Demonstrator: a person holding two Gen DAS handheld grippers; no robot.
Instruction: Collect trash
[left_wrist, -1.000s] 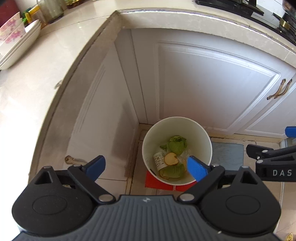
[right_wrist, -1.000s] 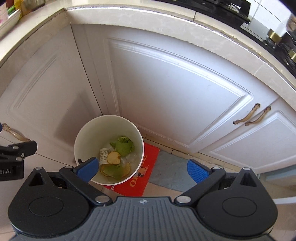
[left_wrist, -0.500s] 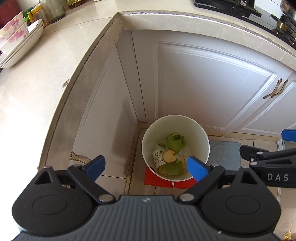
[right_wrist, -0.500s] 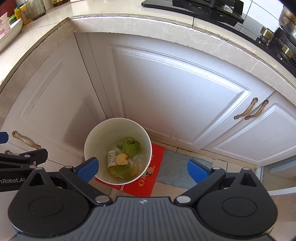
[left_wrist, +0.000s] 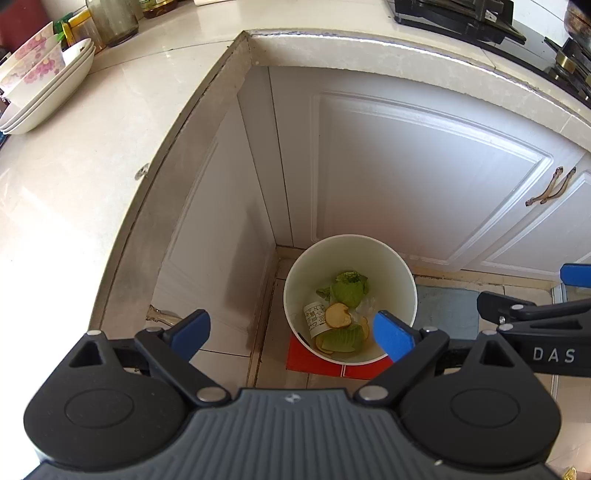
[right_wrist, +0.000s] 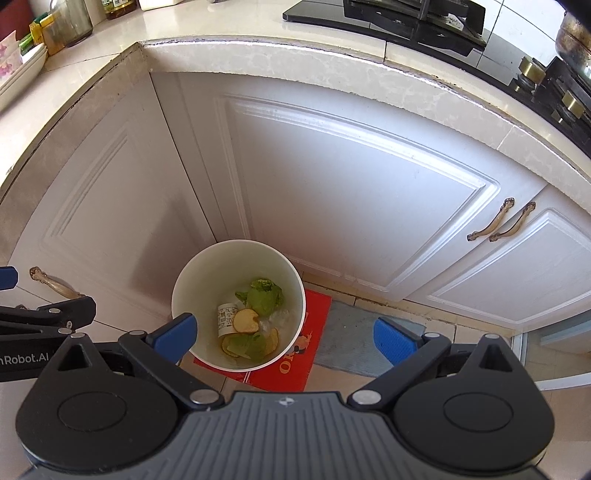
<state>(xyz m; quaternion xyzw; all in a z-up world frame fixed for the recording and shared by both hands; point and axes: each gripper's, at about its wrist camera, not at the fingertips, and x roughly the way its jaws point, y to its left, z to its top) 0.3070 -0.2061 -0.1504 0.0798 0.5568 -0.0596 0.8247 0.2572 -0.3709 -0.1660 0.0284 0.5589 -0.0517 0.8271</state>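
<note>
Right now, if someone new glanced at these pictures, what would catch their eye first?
Probably the white trash bin on the floor in the corner of the white cabinets, holding green lettuce leaves, apple slices and a small labelled container. It stands on a bright red mat. In the foreground, the left gripper and right gripper both hang open and empty above it.

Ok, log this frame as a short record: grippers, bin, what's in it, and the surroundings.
left gripper: open, empty, above the floor
right gripper: open, empty
trash bin: white, upright, lidless, in the cabinet corner
bin contents: lettuce leaves, apple slice, small labelled container
under bin: red mat
counter: stacked bowls
</note>
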